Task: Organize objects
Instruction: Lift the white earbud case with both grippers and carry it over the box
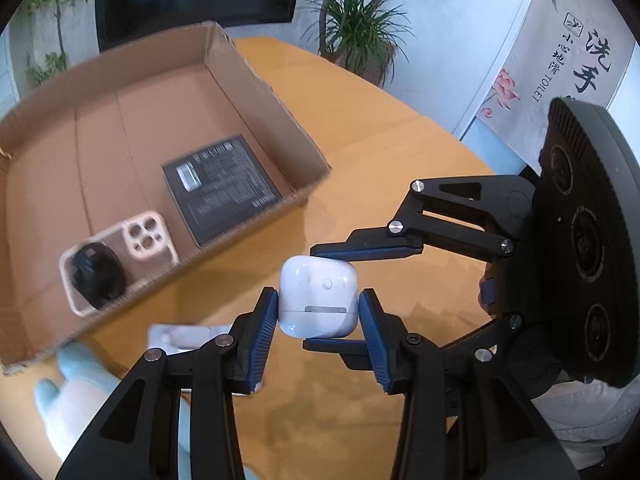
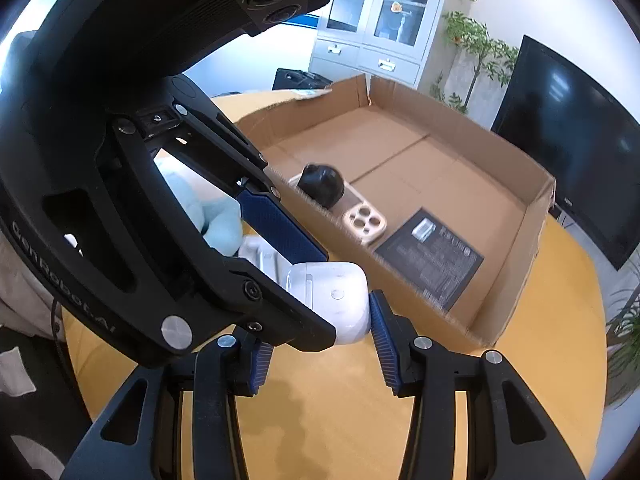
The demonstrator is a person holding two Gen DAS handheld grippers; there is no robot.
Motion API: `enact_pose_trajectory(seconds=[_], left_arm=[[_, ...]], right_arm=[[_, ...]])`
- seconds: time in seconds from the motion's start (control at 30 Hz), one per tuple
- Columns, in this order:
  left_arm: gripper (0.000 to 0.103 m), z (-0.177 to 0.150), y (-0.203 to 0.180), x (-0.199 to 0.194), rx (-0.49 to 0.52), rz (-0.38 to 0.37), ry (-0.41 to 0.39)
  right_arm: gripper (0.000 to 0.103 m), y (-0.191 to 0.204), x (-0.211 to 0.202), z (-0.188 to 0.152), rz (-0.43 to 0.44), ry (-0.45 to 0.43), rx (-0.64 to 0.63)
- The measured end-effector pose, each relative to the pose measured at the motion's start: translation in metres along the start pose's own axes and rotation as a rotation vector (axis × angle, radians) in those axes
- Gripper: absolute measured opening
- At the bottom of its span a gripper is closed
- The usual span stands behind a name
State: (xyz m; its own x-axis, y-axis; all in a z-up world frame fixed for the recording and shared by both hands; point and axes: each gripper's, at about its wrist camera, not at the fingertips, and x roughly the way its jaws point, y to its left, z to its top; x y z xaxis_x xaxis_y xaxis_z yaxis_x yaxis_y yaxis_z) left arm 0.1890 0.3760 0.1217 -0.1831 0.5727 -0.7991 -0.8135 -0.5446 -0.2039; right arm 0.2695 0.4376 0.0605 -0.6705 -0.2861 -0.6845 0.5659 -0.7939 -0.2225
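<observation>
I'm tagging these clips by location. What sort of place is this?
Probably an office or meeting room: a big wall screen, a glass-door cabinet, and a toilet sign beside potted plants.

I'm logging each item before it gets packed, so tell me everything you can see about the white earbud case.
The white earbud case is a small rounded box of glossy plastic with a round button and a slim metal hinge strip on the face in view. Its lid looks shut. It is held above the orange table, just outside the cardboard box. Both tools grip it crosswise: the left tool on two sides, the right tool on the other two.
</observation>
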Motion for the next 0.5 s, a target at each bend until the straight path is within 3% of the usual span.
enact_pose_trajectory(seconds=[0.5], left_arm=[[0.04,0.019,0.031,-0.042,0.019,0.061,-0.071]], right_arm=[[0.043,-0.007,0.0,0.063,-0.034,-0.05,-0.09]])
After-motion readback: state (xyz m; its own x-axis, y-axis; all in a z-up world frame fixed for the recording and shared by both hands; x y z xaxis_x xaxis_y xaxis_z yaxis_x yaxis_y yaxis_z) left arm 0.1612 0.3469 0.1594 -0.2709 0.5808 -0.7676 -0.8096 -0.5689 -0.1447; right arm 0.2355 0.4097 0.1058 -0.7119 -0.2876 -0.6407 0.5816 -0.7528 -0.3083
